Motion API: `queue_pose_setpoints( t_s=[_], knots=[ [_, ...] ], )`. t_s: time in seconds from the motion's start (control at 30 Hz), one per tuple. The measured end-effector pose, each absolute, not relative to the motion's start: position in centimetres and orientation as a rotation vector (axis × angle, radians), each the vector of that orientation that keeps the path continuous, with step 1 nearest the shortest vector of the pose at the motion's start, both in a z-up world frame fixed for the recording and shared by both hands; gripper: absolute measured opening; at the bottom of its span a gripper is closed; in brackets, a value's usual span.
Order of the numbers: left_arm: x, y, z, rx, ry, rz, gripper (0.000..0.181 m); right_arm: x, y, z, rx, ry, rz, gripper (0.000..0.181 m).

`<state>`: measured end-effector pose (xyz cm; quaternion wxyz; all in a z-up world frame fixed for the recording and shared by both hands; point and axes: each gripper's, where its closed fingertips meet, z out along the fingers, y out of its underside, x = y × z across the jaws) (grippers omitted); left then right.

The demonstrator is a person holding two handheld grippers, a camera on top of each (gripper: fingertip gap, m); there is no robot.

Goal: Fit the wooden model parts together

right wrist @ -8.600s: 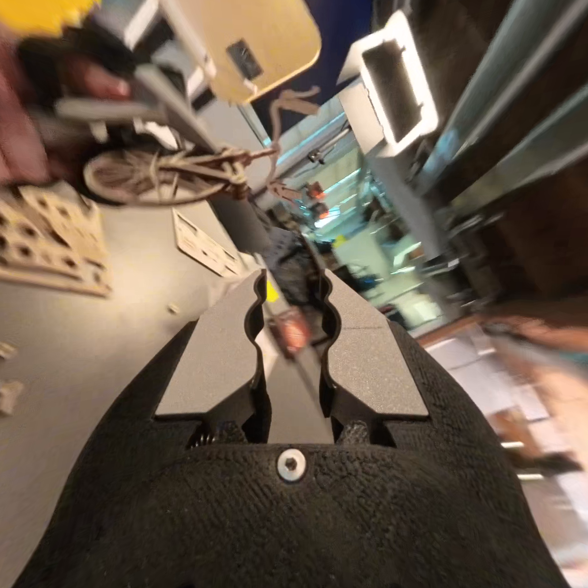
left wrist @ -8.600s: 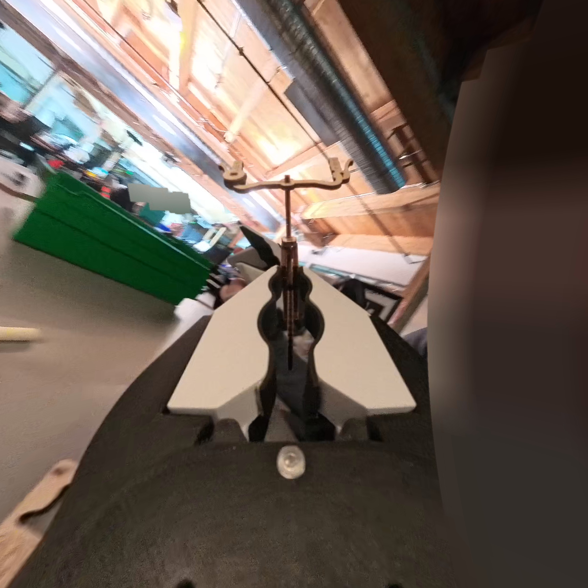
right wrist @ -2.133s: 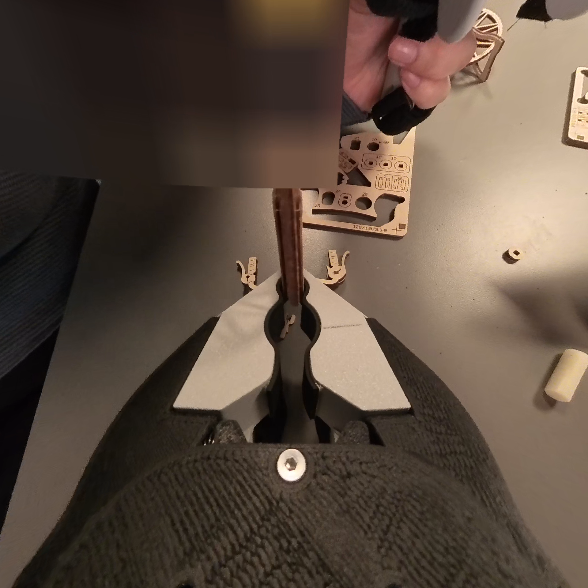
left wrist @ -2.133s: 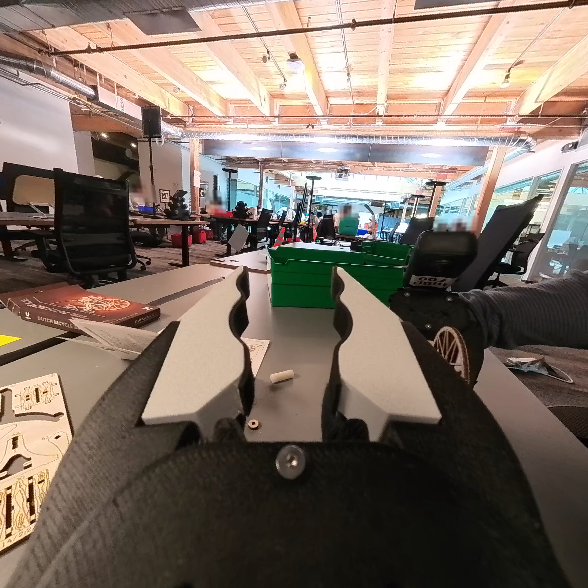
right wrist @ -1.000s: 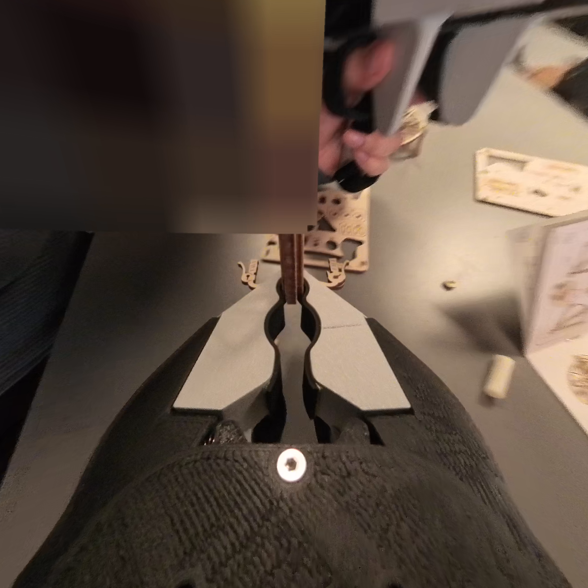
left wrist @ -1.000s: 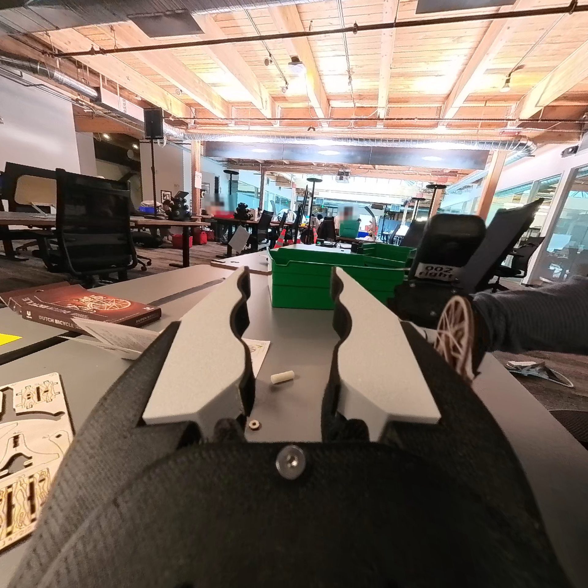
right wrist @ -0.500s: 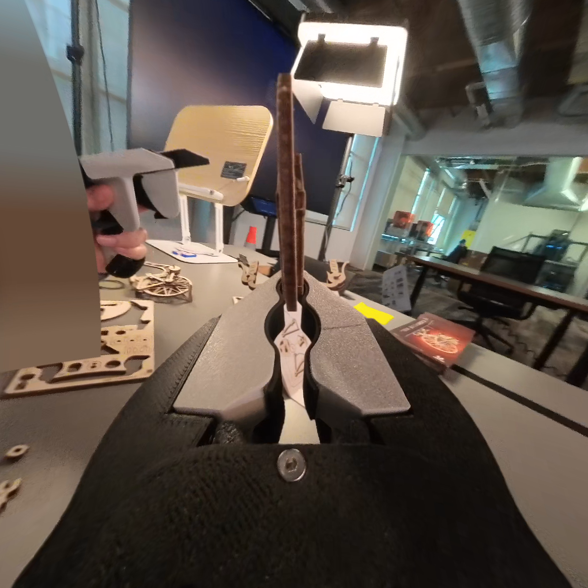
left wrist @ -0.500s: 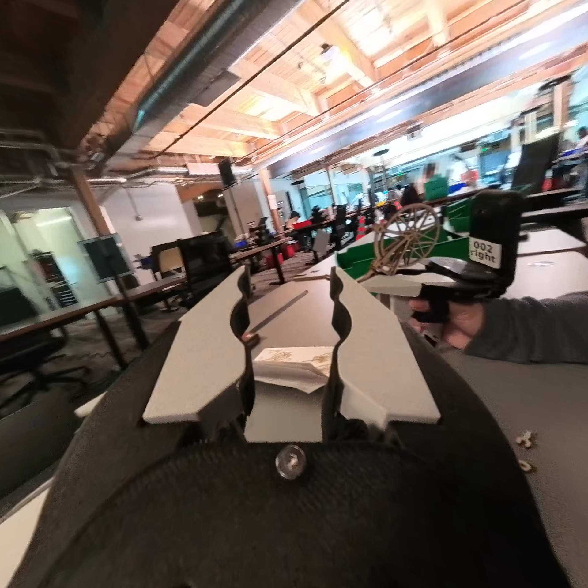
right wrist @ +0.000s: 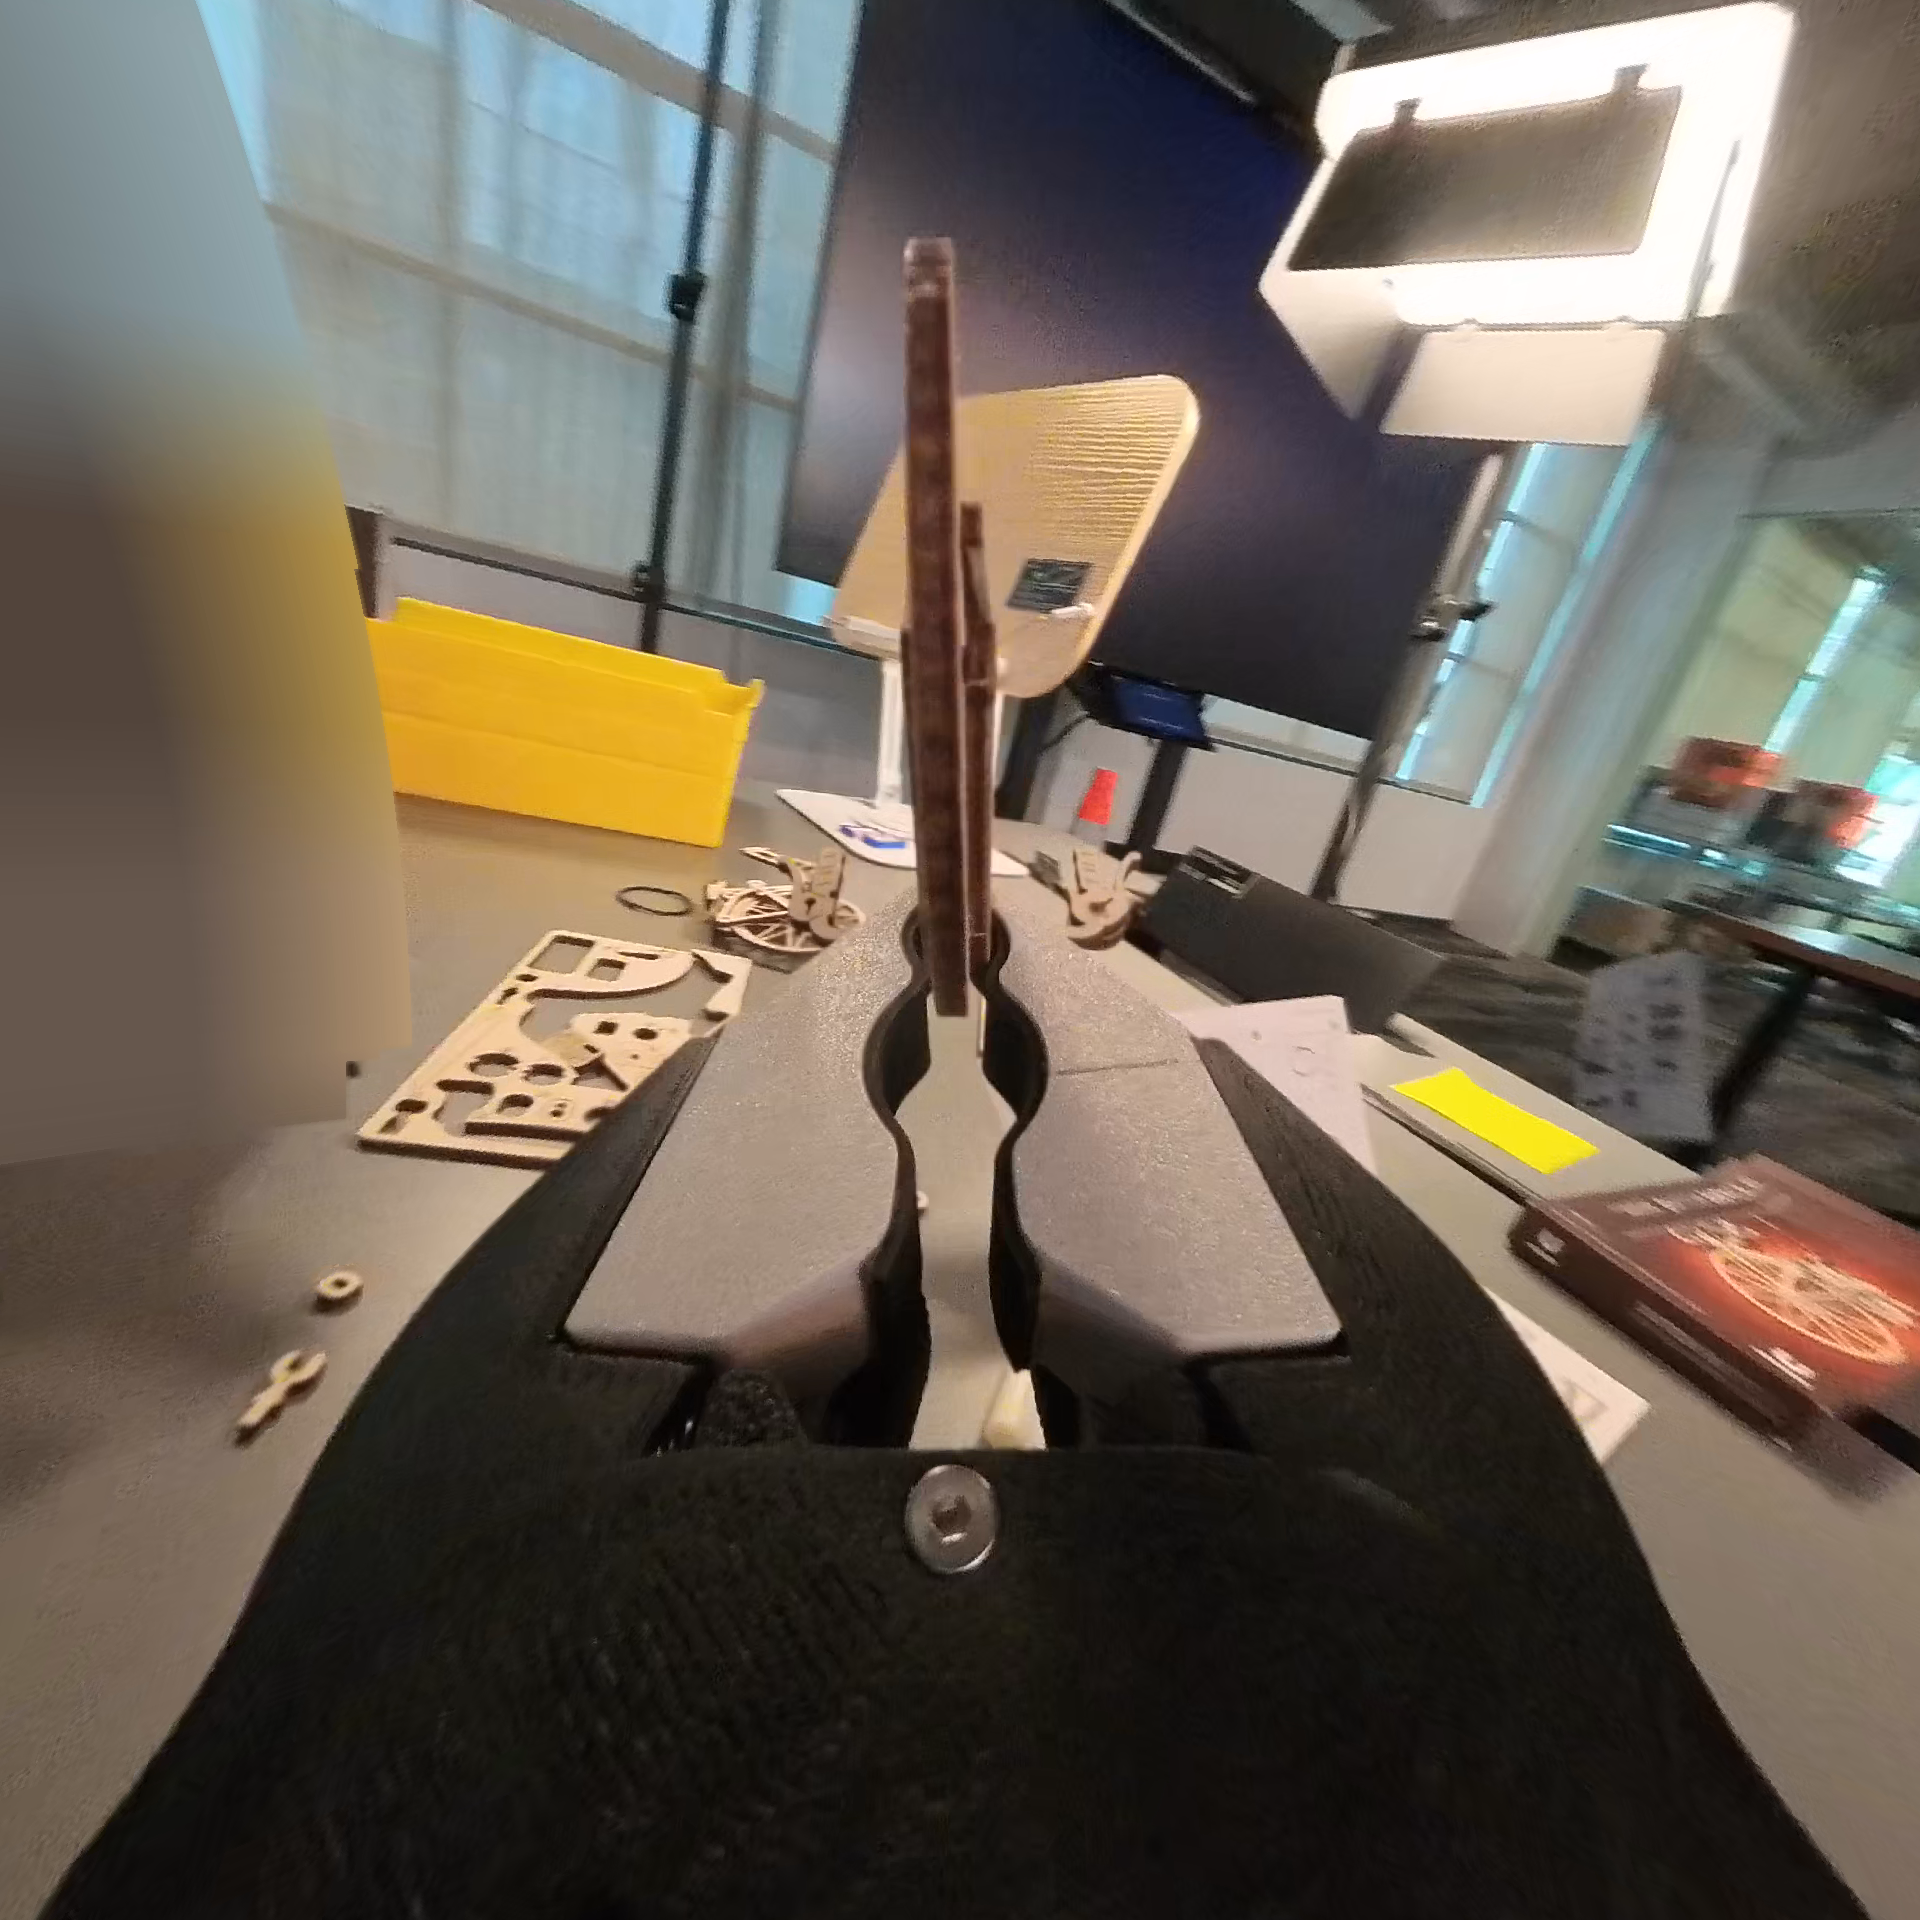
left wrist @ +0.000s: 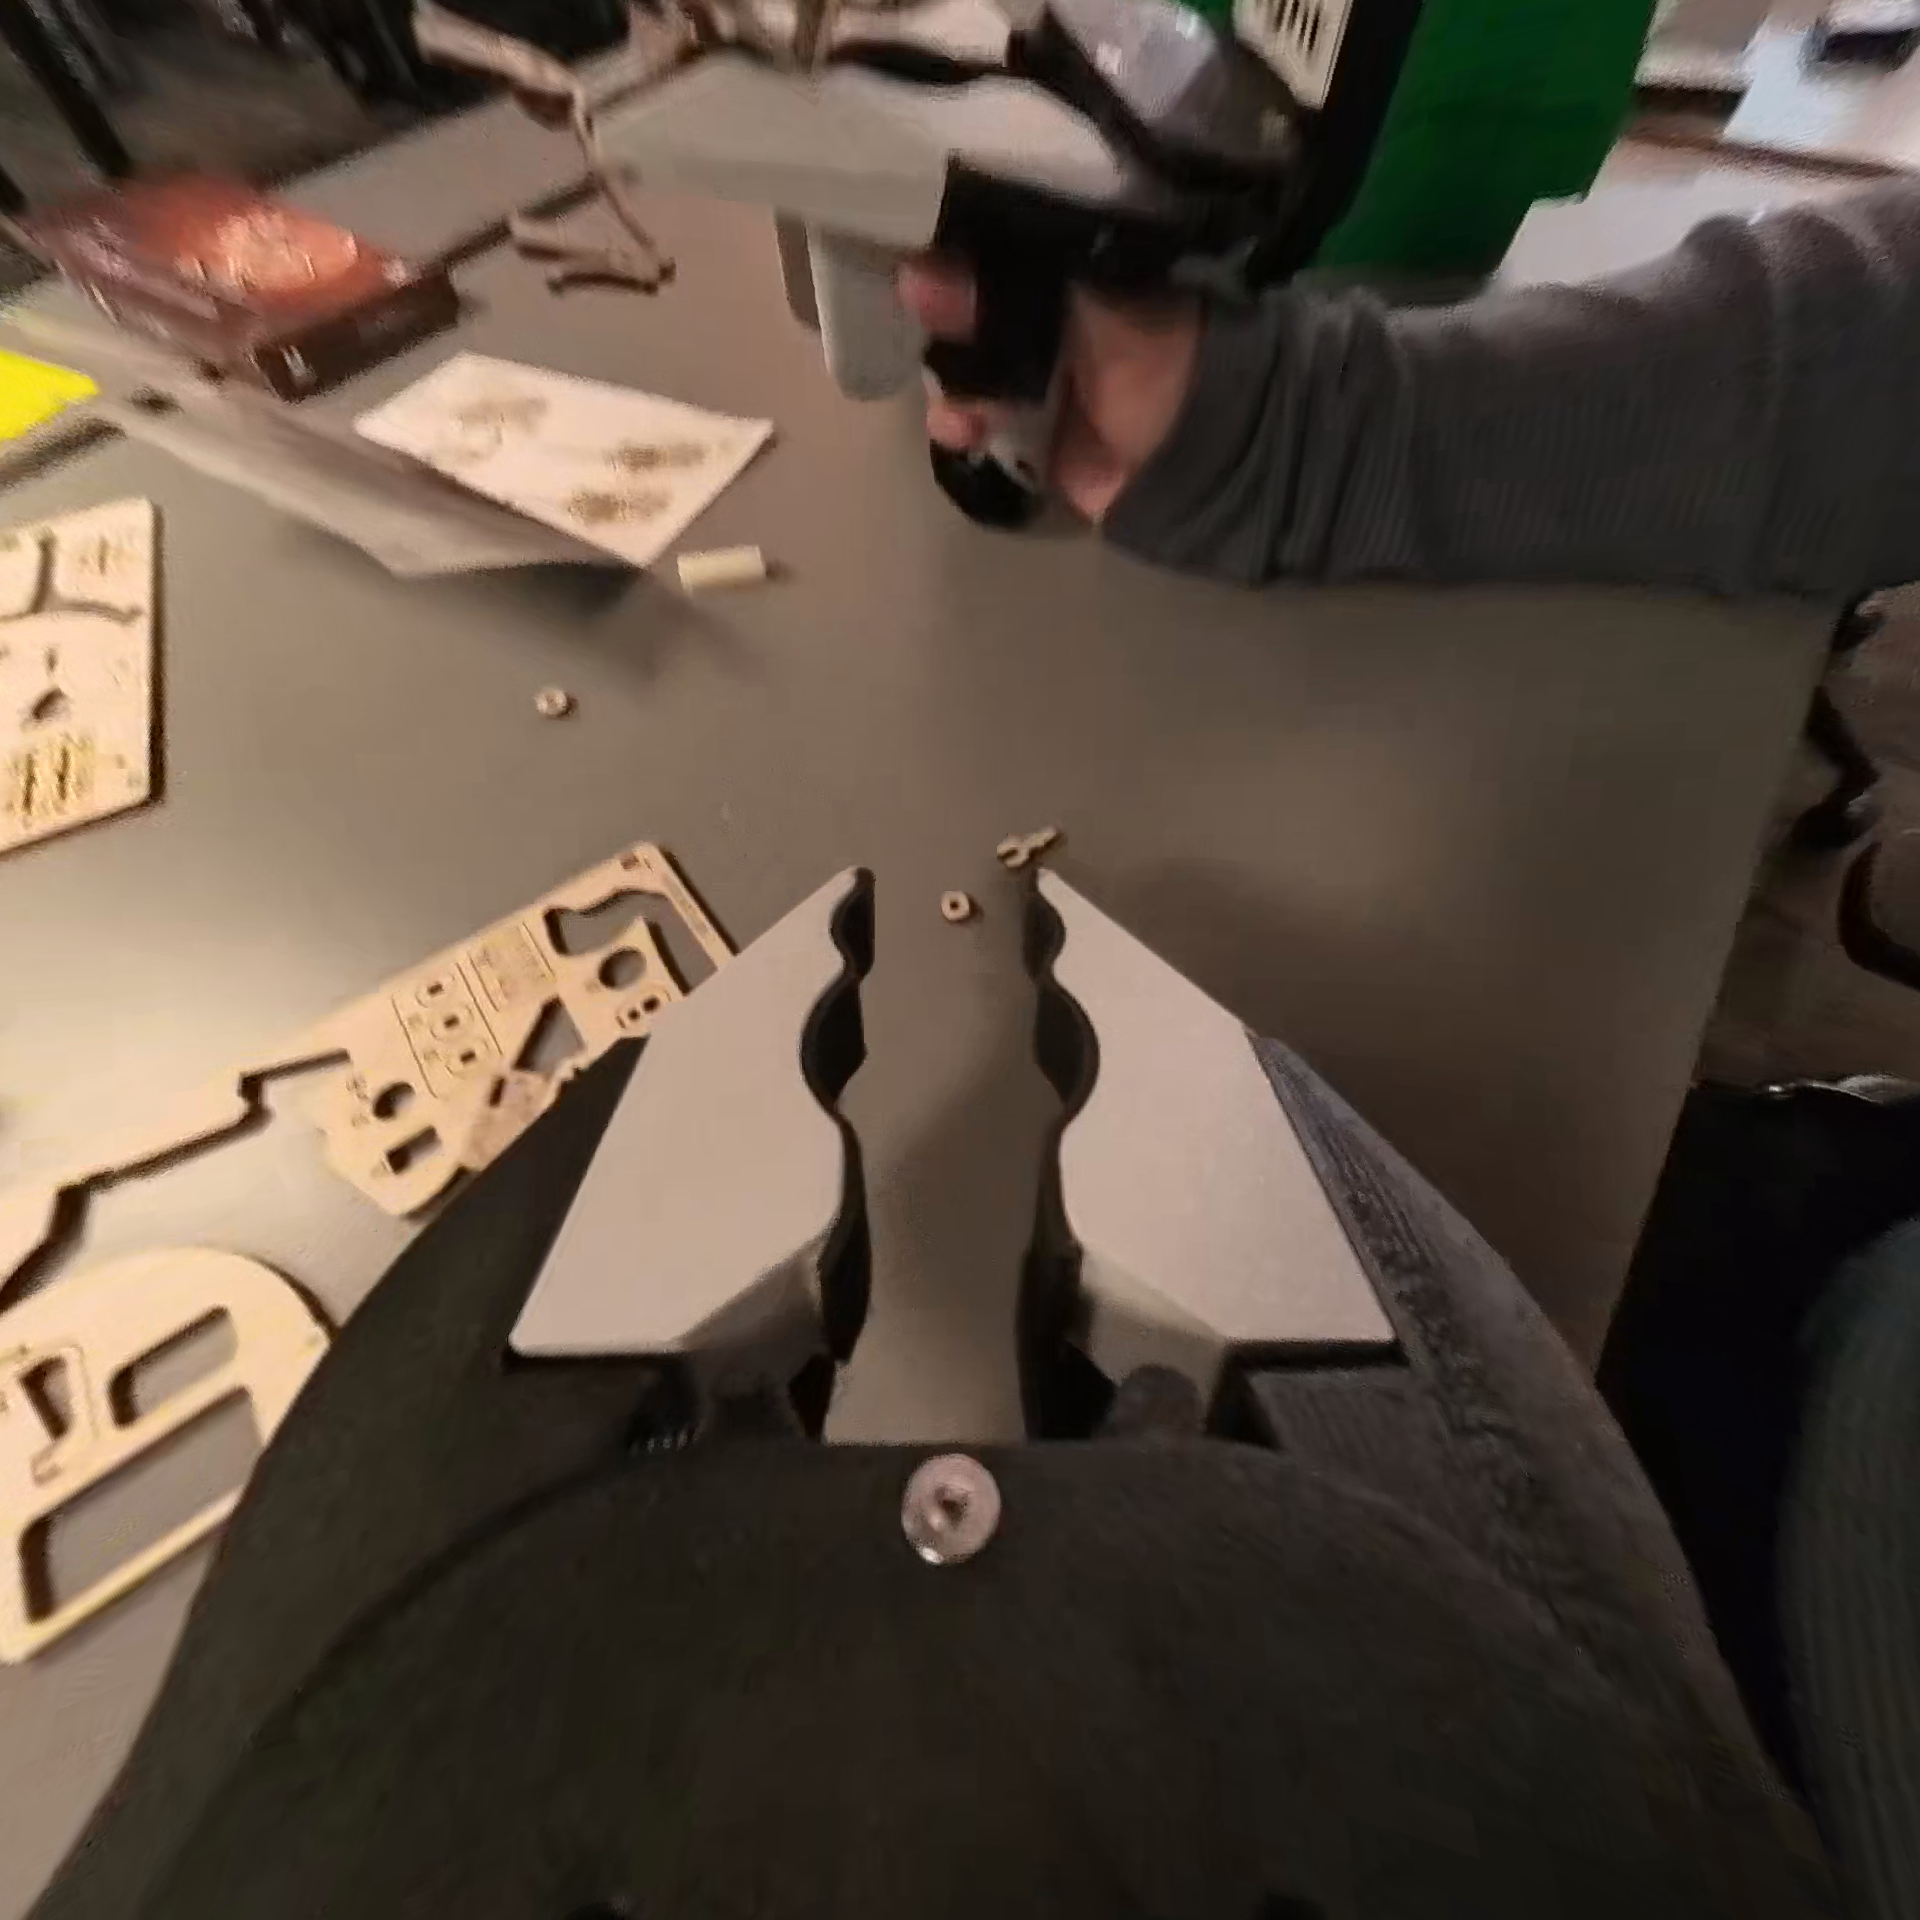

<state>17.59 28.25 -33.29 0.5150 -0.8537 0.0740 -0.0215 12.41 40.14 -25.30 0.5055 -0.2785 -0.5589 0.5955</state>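
Observation:
My right gripper [right wrist: 951,935] is shut on the wooden bicycle model [right wrist: 935,623], seen edge-on, its wheel standing up above the fingertips. A handlebar end [right wrist: 1091,883] shows beside the tips. In the left wrist view the right gripper [left wrist: 883,177] is held in a hand at the top, the model blurred beyond it. My left gripper [left wrist: 948,883] is open and empty, pointing down at the grey table [left wrist: 1299,779]. A small wooden ring [left wrist: 952,906] lies just past its tips, with a small wrench-shaped piece [left wrist: 1029,847] beside it. Both show in the right wrist view: ring [right wrist: 338,1286], wrench piece [right wrist: 278,1387].
Punched wooden sheets [left wrist: 499,1029] lie left of my left gripper; one shows in the right view [right wrist: 561,1049]. A loose wheel [right wrist: 769,925], white cylinder [left wrist: 722,569], booklet [left wrist: 561,457], dark red box [right wrist: 1745,1299], yellow crate [right wrist: 561,717] and green crate [left wrist: 1455,104] stand around. My hands' fingertips stand some 15 cm from each other.
My left gripper has tilted down from looking across the room to looking at the table, still open. My right gripper still holds the model and has turned a little left.

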Motion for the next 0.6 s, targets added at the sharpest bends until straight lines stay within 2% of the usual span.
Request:
queue_pose_setpoints(
  t_s=[0.27, 0.6],
  knots=[
    [18.0, 29.1, -37.5, -2.261, 0.133, -0.017, 0.023, 13.0, 39.9, -24.8, -0.653, -1.361, 1.635, 0.000],
    [17.9, 30.0, -37.8, -2.278, 0.106, -0.041, 0.016, 14.6, 36.3, -25.1, -0.505, -1.561, 1.888, 0.000]
  ],
)
